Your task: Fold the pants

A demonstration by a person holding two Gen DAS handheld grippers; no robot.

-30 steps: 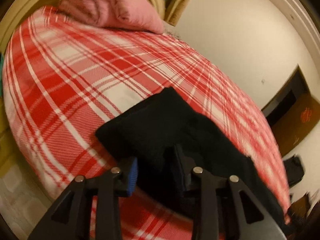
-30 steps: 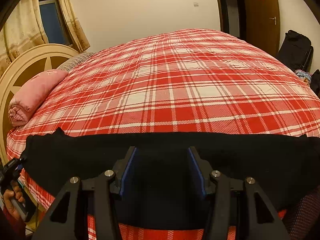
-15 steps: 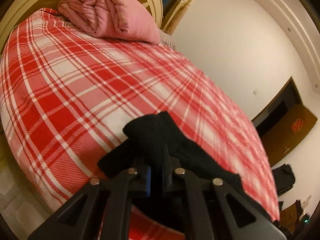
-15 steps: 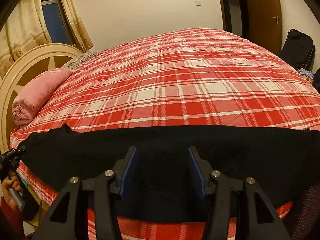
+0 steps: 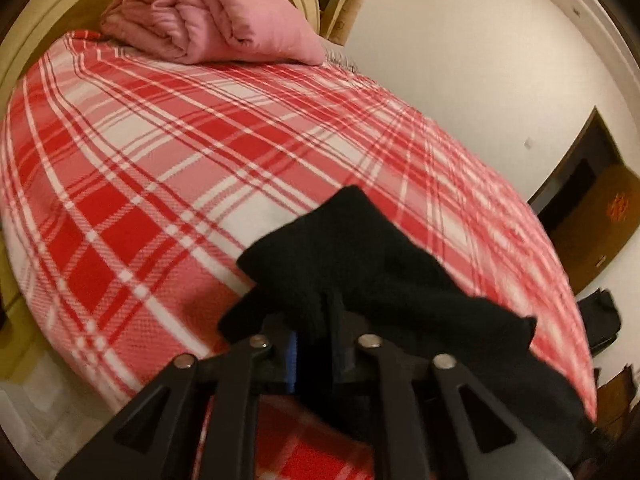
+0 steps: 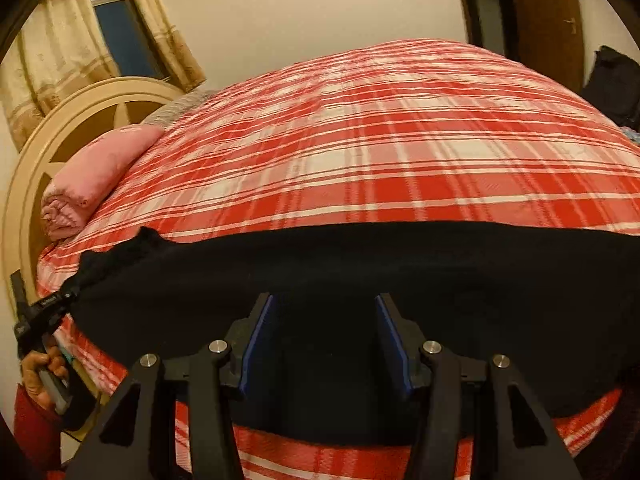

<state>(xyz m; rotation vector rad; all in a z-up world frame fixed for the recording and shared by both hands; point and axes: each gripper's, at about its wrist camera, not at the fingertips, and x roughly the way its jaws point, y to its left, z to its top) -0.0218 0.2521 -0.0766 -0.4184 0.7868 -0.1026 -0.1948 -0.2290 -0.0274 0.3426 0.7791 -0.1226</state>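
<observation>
**Left grip taken on one end of the pants**

The left hand-held gripper has its jaws drawn narrow on a bunched end of the black pants. A second ago those jaws stood apart over the flat cloth; they closed and have just eased open slightly, with fabric still pinched between them. That end is now gathered and raised off the bed, which I judge to be the start of a fold.

The right hand-held gripper hangs over the middle of the pants with its jaws half open, as before, blue pads clear of the cloth and holding nothing.

The pants lie stretched along the near edge of the bed, with the pinched end toward the headboard.

Count: one pair of pants, two hand-held grippers, one rolled pink blanket at the head of the bed, one red plaid bedspread, and one hand visible.
</observation>
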